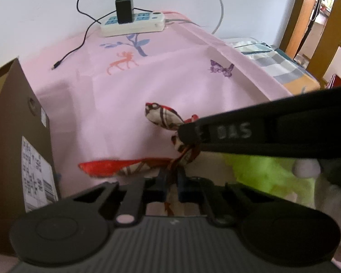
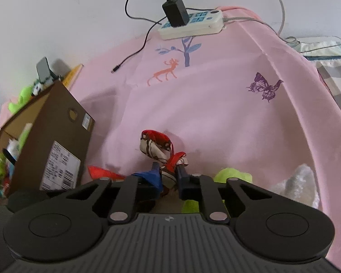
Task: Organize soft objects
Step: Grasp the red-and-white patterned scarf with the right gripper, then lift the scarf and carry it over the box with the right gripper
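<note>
Hiding part of the scarf, both grippers' jaws clamp it.

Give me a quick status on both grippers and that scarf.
Left gripper shut on the patterned scarf. Right gripper shut on it too. Scarf bunched on the pink sheet. Brown box close at left, nothing blocking.
</note>
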{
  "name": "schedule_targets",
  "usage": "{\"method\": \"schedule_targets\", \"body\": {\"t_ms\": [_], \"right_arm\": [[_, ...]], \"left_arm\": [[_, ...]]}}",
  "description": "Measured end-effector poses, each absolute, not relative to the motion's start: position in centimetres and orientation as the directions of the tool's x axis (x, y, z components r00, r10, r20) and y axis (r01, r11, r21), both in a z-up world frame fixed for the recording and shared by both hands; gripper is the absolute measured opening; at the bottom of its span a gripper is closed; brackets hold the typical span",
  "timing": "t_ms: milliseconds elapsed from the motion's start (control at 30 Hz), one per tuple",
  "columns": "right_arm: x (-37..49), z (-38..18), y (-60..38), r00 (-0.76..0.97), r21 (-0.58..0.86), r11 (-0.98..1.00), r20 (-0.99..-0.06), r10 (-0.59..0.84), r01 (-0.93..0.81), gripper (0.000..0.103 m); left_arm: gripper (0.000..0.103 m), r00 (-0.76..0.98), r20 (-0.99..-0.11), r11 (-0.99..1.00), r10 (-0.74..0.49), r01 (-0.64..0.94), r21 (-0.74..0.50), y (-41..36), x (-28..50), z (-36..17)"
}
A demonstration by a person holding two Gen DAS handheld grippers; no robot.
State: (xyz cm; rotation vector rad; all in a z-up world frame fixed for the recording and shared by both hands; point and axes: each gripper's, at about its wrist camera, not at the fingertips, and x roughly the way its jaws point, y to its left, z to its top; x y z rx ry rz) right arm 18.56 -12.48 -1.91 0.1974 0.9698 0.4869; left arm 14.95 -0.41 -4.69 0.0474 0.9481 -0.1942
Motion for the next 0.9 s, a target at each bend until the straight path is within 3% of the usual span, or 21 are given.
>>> {"method": "schedule_targets", "body": {"t_ms": [600,900], "right_arm": [[12.2,6.2,-10.5,0.490,0.511,0.708,-0.510,0.707,-0.488,0.000],[11.0,10.5,-5.0,0.420,0.600,0.554,-0.363,0.832,-0.577,0.000]], "left_arm": [[0.001,0.722,-0.658,0.975,-0.214,0.199,-0.098,2.9,8.0,4.0],[0.001,0.825,-0.547,0.989,-0.145,0.105,-0.104,10.6,4.6,9.3]]}}
